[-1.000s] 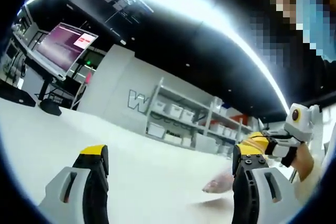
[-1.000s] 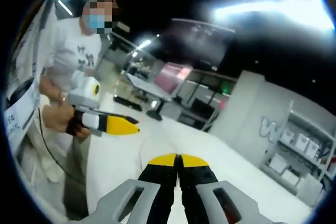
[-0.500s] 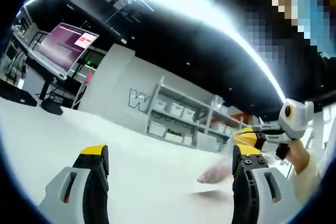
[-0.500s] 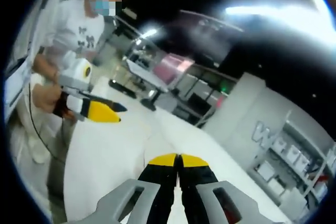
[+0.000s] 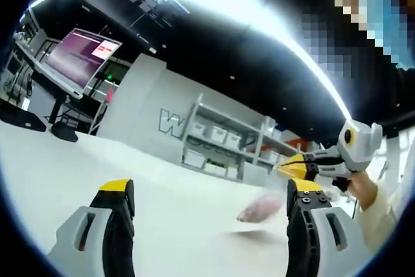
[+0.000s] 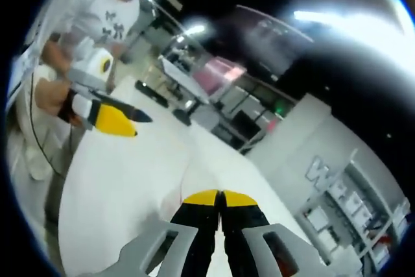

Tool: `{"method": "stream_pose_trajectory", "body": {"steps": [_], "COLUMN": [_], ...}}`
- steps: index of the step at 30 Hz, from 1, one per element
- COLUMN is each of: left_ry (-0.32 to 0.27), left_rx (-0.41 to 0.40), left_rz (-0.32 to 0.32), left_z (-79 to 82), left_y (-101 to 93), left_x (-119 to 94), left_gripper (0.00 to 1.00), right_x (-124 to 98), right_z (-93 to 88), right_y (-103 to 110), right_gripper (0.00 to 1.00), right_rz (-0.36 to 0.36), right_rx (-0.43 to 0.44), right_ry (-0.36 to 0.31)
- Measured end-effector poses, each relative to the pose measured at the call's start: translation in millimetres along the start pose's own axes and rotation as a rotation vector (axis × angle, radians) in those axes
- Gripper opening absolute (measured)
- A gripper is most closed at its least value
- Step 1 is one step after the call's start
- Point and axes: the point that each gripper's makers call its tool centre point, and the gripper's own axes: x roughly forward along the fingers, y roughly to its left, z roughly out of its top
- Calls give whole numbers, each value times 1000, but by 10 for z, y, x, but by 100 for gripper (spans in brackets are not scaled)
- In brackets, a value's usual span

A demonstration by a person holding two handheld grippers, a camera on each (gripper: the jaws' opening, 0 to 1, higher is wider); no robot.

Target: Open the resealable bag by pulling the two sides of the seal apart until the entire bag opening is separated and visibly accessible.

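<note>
In the left gripper view, the left gripper (image 5: 207,192) stands released, its two yellow-tipped jaws rising well apart from the bottom edge over the white worktop (image 5: 58,160). Between them, low and right of centre, the resealable bag (image 5: 259,211) hangs as a blurred pinkish shape, its long axis running roughly level across the frame, just left of the right jaw; which end is the seal cannot be told. Just above it, the right gripper (image 5: 288,168) comes in from the right edge, held in a hand (image 5: 356,183), tips pointing left. The right gripper view shows its own jaws clenched together at bottom centre on a thin pale edge, apparently the bag, which runs up the frame from them. The left gripper sits at upper left there, pointing right.
</note>
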Motion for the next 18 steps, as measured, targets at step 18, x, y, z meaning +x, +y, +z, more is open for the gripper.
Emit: {"method": "stream_pose_trajectory", "body": {"steps": [18], "left_ry": [3], "left_rx": [7], "left_rz": [-5], "left_z": [14], "left_y": [-7], "left_x": [26], "left_gripper": [96], "right_x": [177], "right_z": [-105], "right_y": [-179], "right_gripper": [0], "right_rz": [25], "right_rx": [-61], "right_ry": [58]}}
